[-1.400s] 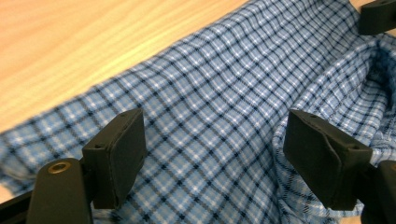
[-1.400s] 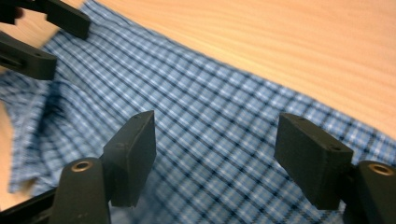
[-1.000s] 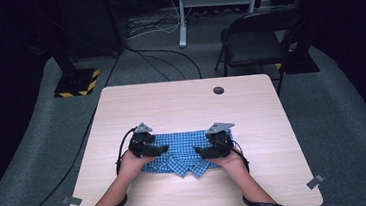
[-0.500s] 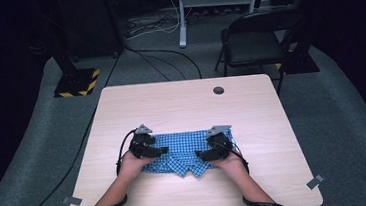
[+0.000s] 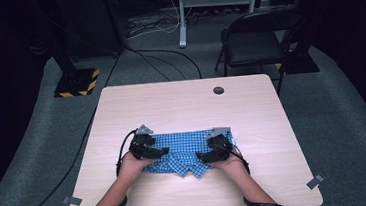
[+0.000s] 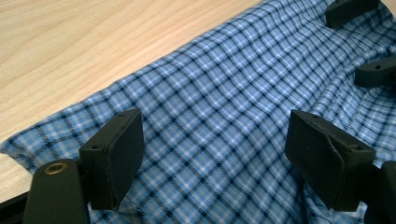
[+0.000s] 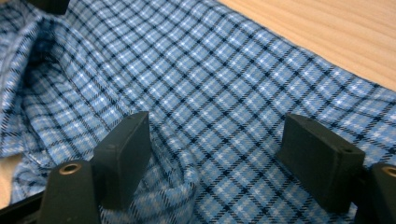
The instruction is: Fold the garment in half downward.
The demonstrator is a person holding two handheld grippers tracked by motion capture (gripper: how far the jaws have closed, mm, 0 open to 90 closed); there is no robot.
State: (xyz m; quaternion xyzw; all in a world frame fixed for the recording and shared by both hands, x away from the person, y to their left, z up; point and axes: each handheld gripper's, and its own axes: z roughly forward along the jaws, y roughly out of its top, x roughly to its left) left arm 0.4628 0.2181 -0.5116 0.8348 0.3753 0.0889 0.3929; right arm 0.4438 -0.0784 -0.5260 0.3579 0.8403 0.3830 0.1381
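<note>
Two forearms come in from the bottom edge of the high view, each with a cable looped round it, and each hand is holding a black gripper right over a blue checked cloth (image 5: 188, 151) that's lying flat-ish on the near half of the wooden table (image 5: 181, 103). The left gripper (image 5: 161, 151) sits at the cloth's left end, the right gripper (image 5: 202, 156) at its right end, and both point inward toward each other.

In the left gripper view the jaws stand wide apart with the plaid fabric (image 6: 219, 121) spread between them, not pinched, so that one's open. You can also see the other gripper's jaw tips further off at the top right, resting on the same cloth. In the right gripper view it's the same deal: jaws spread, nothing clamped. They've just been opening a bit wider, and there's a small bunched-up fold of the fabric (image 7: 205, 93) sitting between them near the left jaw. The cloth looks more rumpled and folded over on that side.

Further out, the rest of the table is bare wood with a dark round hole (image 5: 218, 90) near its far edge. Beyond that there's a folding chair (image 5: 255, 44) on the grey carpet at the right, a stand base with yellow-black hazard tape (image 5: 77, 83) at the left, and cables running across the floor.
</note>
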